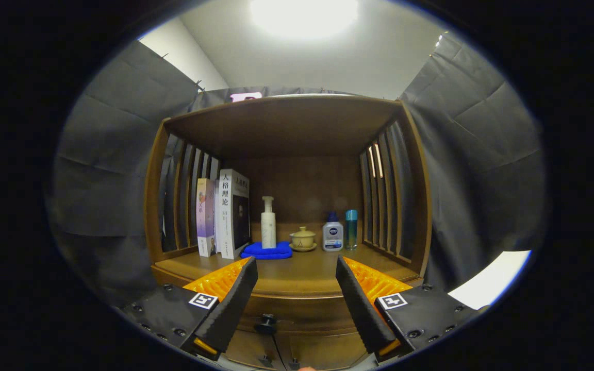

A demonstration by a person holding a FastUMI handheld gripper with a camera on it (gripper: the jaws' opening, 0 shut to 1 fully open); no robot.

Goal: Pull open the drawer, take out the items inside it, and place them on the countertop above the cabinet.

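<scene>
In the gripper view, the gripper with black ridged fingers and orange backing is spread wide and pinches nothing. Between the fingers and a little below their tips sits the small dark round knob of the brown wooden drawer, whose front runs crosswise just under the wooden countertop. The drawer looks closed, so its contents are hidden and pulling it open is, by my reading, still to do. The knob lies ahead and lower than the fingers, nearer the left finger than the right, so the tool would need to drop and shift slightly left to straddle it.

Taking the knob as the landmark: the countertop is directly above it. On that surface, up and slightly left, a white pump bottle stands on a folded blue cloth. Farther left stand upright books. Up and right are a small yellowish lidded cup, a white bottle with a blue cap and a slim teal bottle. Nothing stands between the fingers and the knob; the free front strip of countertop looks roomy enough for the items.
</scene>
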